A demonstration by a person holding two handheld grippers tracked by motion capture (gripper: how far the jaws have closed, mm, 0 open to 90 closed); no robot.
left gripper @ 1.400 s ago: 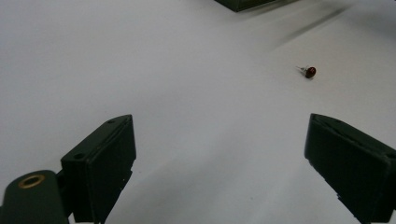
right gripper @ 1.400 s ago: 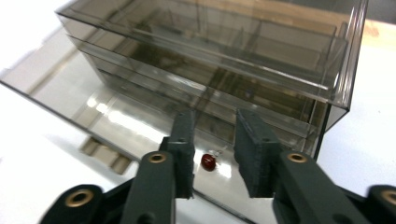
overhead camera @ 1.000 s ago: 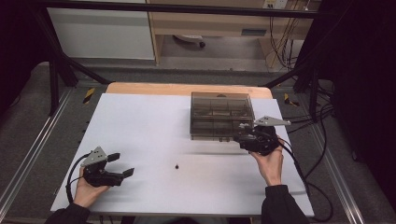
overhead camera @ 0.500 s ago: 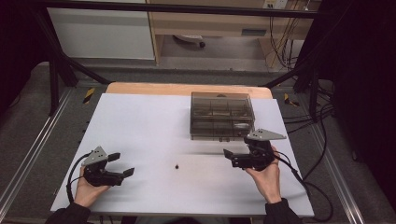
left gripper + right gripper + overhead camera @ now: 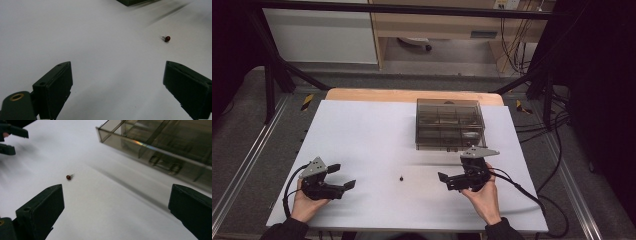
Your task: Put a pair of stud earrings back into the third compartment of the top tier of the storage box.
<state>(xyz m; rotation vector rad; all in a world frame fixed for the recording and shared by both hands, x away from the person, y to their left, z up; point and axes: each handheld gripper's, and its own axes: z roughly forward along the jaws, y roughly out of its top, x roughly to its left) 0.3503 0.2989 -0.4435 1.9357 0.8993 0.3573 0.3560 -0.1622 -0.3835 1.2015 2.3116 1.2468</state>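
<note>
Between the two hand-held grippers, left [image 5: 343, 176] and right [image 5: 451, 179], both spread wide and empty, lies a small red part [image 5: 401, 177].

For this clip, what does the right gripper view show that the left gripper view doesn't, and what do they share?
Right gripper view alone: the inside of the smoky transparent plastic compartment box, with its dividers and small parts in one cell, and the left tool far off at the top left corner. Left gripper view alone: just a dark corner of that box at its top edge, and that tool's own jaws standing wide apart. Both share the small red round-headed component with thin wire legs, lying loose on the white table surface.
</note>
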